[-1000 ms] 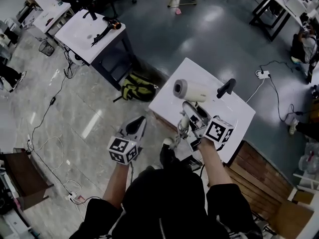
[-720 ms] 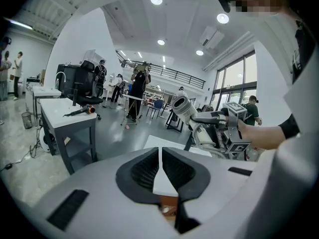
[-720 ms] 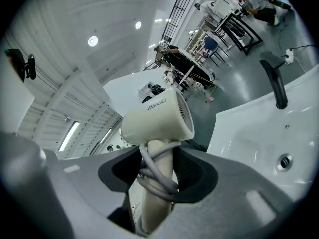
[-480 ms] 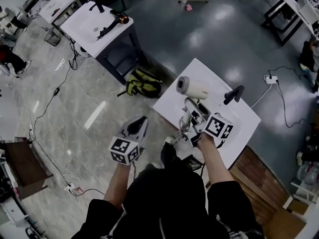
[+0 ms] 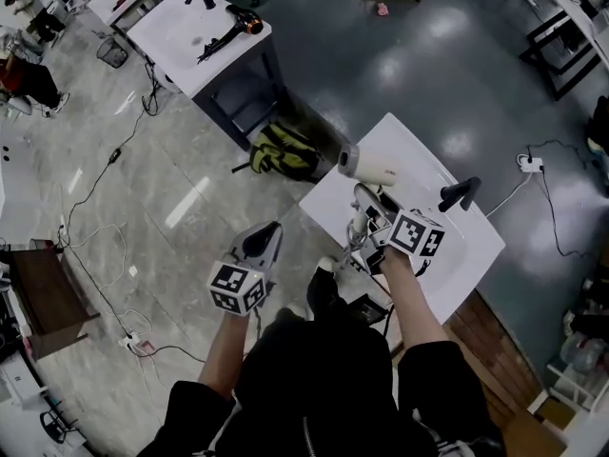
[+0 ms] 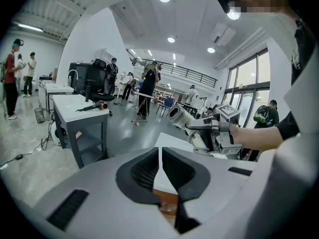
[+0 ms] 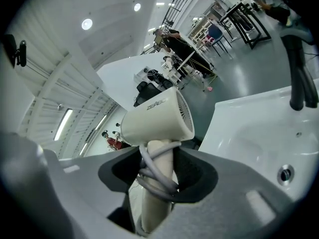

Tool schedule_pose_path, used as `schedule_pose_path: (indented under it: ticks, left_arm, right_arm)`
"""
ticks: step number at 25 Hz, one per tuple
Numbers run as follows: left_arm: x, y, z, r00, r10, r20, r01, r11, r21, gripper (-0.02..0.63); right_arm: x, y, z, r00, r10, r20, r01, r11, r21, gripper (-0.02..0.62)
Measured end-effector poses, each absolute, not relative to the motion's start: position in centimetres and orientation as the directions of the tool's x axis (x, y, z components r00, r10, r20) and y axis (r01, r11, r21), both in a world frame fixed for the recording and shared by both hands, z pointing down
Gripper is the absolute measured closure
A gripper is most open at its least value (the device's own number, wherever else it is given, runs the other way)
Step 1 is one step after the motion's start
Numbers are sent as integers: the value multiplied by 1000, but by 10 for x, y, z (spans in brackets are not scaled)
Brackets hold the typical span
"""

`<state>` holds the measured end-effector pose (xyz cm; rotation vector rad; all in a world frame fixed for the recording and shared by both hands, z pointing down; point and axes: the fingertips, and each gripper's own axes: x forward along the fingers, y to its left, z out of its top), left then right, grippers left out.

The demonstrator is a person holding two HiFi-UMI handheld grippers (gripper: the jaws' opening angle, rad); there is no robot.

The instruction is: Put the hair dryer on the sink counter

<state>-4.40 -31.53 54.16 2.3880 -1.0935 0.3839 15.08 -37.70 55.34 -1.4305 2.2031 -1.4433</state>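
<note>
The cream hair dryer (image 5: 373, 167) hangs over the far left part of the white sink counter (image 5: 471, 246). My right gripper (image 5: 362, 219) is shut on its handle, which has a grey cord wrapped round it (image 7: 155, 179). In the right gripper view the dryer's body (image 7: 158, 117) stands upright above the jaws, its barrel lying across the view, with the basin (image 7: 259, 133) to the right. My left gripper (image 5: 263, 244) is held out over the floor left of the counter, jaws pressed together and empty (image 6: 160, 169). From the left gripper view the dryer (image 6: 179, 118) shows ahead.
A black faucet (image 5: 459, 194) stands at the counter's far right, and the drain (image 7: 284, 174) lies in the basin. A green and black backpack (image 5: 284, 152) sits on the floor by the counter. A second table (image 5: 181, 36) with a dark hair dryer (image 5: 233, 29) stands at the back left. Cables cross the floor.
My right gripper has sunk lower with the hair dryer, which now hangs nearer the counter's far left edge. My left gripper has shifted slightly, and its jaws stay together.
</note>
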Motion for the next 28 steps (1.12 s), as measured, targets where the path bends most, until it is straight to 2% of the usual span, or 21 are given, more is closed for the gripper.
schedule_pose_path:
  ticks: [4,28]
  left_arm:
    - [-46,-317,546,628,-638,445,-777,-547,312,575]
    - [-49,-315,574,601,-633,488,-798,-499,337,575]
  right_arm:
    - [150,-384,571,-530,-745,406,-658,59,-750,402]
    - [130,-399,641,-559,-621,549,-723,40,-690,402]
